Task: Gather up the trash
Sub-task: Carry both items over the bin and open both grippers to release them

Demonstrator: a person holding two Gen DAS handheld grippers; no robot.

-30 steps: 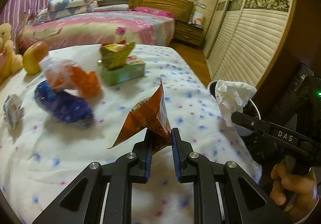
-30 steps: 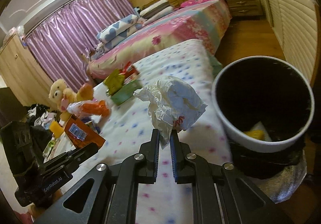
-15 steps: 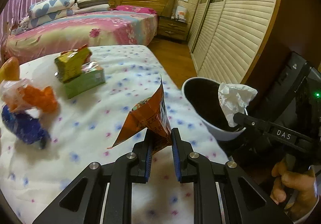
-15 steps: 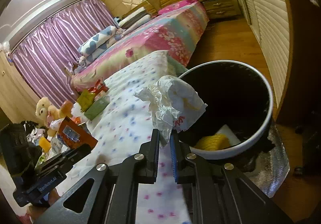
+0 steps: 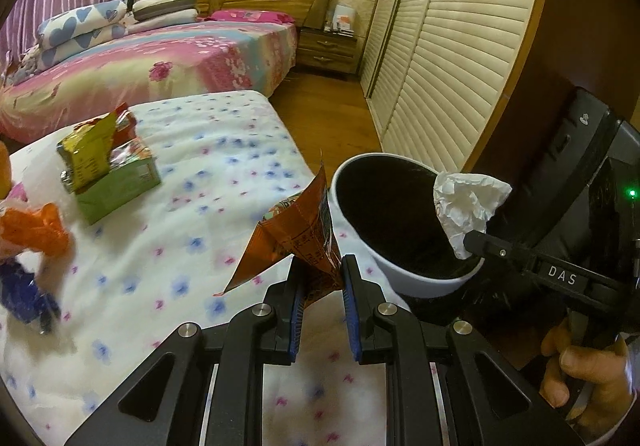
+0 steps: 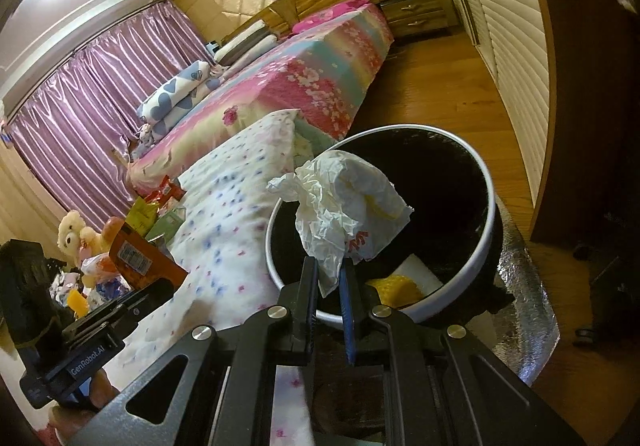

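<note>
My left gripper [image 5: 319, 278] is shut on an orange snack wrapper [image 5: 298, 234] and holds it above the bed's edge, just left of the white-rimmed trash bin [image 5: 416, 280]. My right gripper [image 6: 329, 278] is shut on a crumpled white paper wrapper [image 6: 344, 214] and holds it over the near rim of the bin [image 6: 486, 242], above the bin's mouth. In the left wrist view the paper [image 5: 468, 206] hangs over the bin's right rim. Yellow and white trash [image 6: 396, 286] lies inside the bin.
On the flowered bed cover [image 5: 192, 246] lie a green box with a yellow packet [image 5: 108, 174], an orange bag [image 5: 32, 230] and a blue bag [image 5: 20, 294]. A pink bed [image 5: 160, 62], a nightstand [image 5: 328, 50] and a louvred wardrobe [image 5: 448, 86] stand behind. A teddy bear [image 6: 74, 230] sits far left.
Both grippers moved right toward the bin. The paper wrapper now hangs over the bin's mouth, and the orange wrapper has come up beside the bin's left rim.
</note>
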